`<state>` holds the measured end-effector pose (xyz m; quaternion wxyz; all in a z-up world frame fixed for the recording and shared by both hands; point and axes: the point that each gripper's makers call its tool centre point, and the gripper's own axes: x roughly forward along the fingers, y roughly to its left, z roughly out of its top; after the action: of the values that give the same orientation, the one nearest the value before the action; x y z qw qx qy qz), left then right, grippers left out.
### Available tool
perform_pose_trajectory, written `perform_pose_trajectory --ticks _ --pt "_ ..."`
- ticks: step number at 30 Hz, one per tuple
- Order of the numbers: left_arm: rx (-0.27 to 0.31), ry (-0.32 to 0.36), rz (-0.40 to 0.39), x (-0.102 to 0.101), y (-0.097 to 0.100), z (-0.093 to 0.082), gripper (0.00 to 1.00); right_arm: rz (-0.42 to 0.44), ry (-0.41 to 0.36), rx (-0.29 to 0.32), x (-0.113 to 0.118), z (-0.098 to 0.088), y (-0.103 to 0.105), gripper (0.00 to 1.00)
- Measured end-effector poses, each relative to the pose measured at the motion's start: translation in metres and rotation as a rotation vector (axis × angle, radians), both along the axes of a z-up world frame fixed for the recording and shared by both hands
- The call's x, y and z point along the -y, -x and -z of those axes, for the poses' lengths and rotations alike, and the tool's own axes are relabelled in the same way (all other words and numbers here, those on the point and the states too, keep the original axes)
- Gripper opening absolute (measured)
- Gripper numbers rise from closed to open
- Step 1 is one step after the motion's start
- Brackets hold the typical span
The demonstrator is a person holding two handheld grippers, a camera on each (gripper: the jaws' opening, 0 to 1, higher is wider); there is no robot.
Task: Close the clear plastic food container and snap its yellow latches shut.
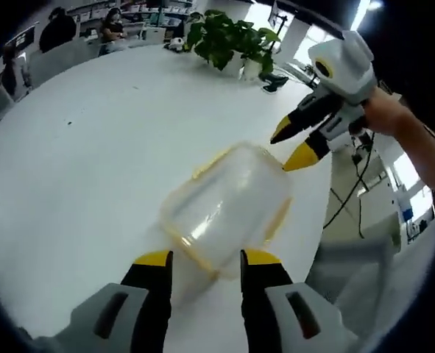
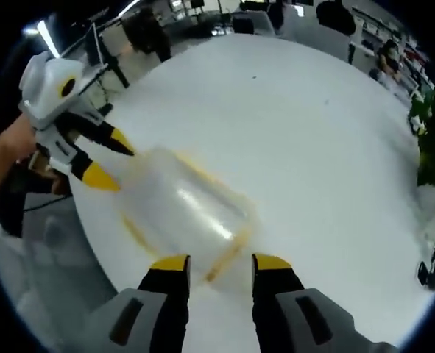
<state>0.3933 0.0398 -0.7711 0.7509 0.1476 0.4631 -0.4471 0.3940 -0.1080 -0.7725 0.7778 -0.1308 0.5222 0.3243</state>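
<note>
Both open, the left gripper [image 1: 206,259] and the right gripper [image 2: 221,263] are flanking the blurred container [image 1: 228,209] on the desk [image 1: 92,169], at six and one o'clock.

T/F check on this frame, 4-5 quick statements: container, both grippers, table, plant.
1. The container sits on a white table. True.
2. Left gripper is clamped shut on the container. False: its jaws stand apart, at the container's near end.
3. Right gripper has its jaws apart. True.
4. The container has red trim. False: the trim is yellow.
5. A potted plant stands on the table's far side in the left gripper view. True.
</note>
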Motion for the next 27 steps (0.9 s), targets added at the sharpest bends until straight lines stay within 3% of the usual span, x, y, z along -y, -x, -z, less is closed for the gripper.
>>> perform_pose_trajectory --ticks 5,13,17,18,19,24,27 --pt "0.014 -0.027 0.015 -0.005 -0.003 -0.001 0.36 -0.087 0.047 0.027 -0.001 -0.004 -0.001 0.31" --pt "0.076 -0.064 0.172 0.0 -0.003 -0.007 0.35 -0.201 0.057 0.055 -0.01 -0.006 -0.004 0.29" --pt "0.105 -0.082 0.223 0.002 -0.004 -0.006 0.35 -0.288 0.079 0.065 -0.015 -0.007 -0.002 0.26" --pt "0.109 -0.088 0.232 0.003 -0.004 -0.006 0.34 -0.345 0.078 0.097 -0.017 -0.008 -0.007 0.26" --pt "0.116 -0.097 0.257 0.003 -0.004 -0.005 0.34 -0.326 0.088 0.081 -0.014 -0.007 -0.007 0.26" --pt "0.173 -0.123 0.348 0.008 -0.004 -0.004 0.33 -0.413 0.078 0.108 -0.02 -0.007 -0.01 0.26" --pt "0.191 -0.114 0.365 0.013 -0.006 -0.006 0.32 -0.47 0.085 0.132 -0.025 -0.004 -0.012 0.26"
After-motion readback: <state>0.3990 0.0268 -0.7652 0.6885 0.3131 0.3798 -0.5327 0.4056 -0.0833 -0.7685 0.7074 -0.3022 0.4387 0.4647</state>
